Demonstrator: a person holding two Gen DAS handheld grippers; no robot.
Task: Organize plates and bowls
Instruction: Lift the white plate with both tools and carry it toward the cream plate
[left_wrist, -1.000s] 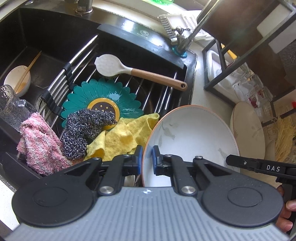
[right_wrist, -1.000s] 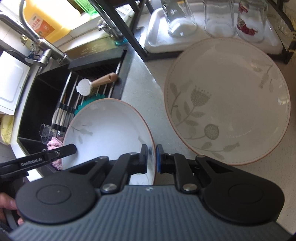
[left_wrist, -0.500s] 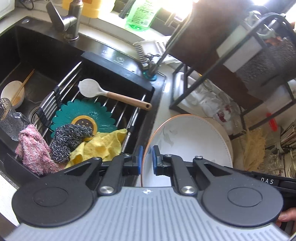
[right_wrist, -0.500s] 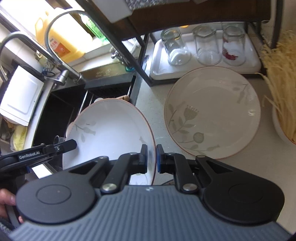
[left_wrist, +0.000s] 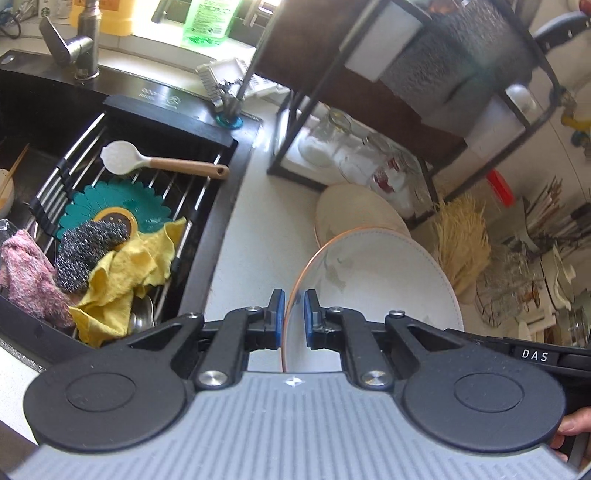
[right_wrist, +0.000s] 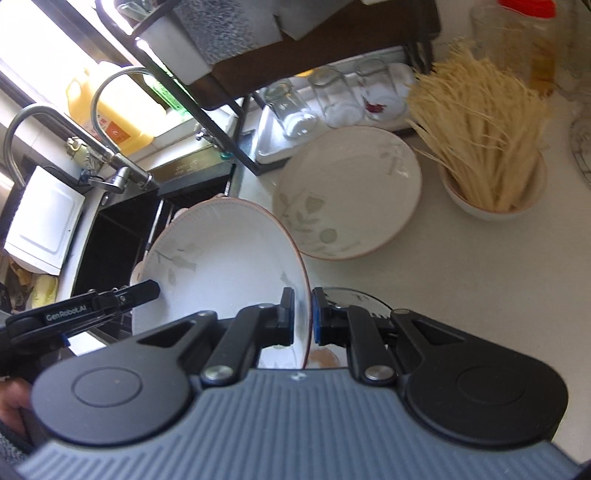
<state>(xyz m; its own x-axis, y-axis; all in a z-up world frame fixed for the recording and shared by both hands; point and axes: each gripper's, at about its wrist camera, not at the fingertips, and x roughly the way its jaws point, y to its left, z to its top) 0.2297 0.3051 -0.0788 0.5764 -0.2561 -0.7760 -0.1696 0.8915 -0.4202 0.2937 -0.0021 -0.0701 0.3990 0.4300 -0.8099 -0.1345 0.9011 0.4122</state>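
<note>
A white plate with a thin orange rim and leaf print (left_wrist: 376, 288) is held in the air between both grippers, tilted on edge. My left gripper (left_wrist: 293, 317) is shut on its rim on one side. My right gripper (right_wrist: 303, 315) is shut on the opposite rim of the same plate (right_wrist: 221, 266). A second white plate with leaf print (right_wrist: 347, 192) lies flat on the white counter beyond it; it also shows in the left wrist view (left_wrist: 354, 210).
A black sink (left_wrist: 48, 110) with a rack holding a teal mat, yellow cloth (left_wrist: 125, 273), scourer and spoon is on the left. A black shelf frame (left_wrist: 332, 122) over a tray of upturned glasses (right_wrist: 332, 99) stands behind. A bowl of straw-coloured sticks (right_wrist: 491, 147) sits right.
Both grippers have carried the held plate up and to the right, away from the sink and over the counter, closer to the plate lying there.
</note>
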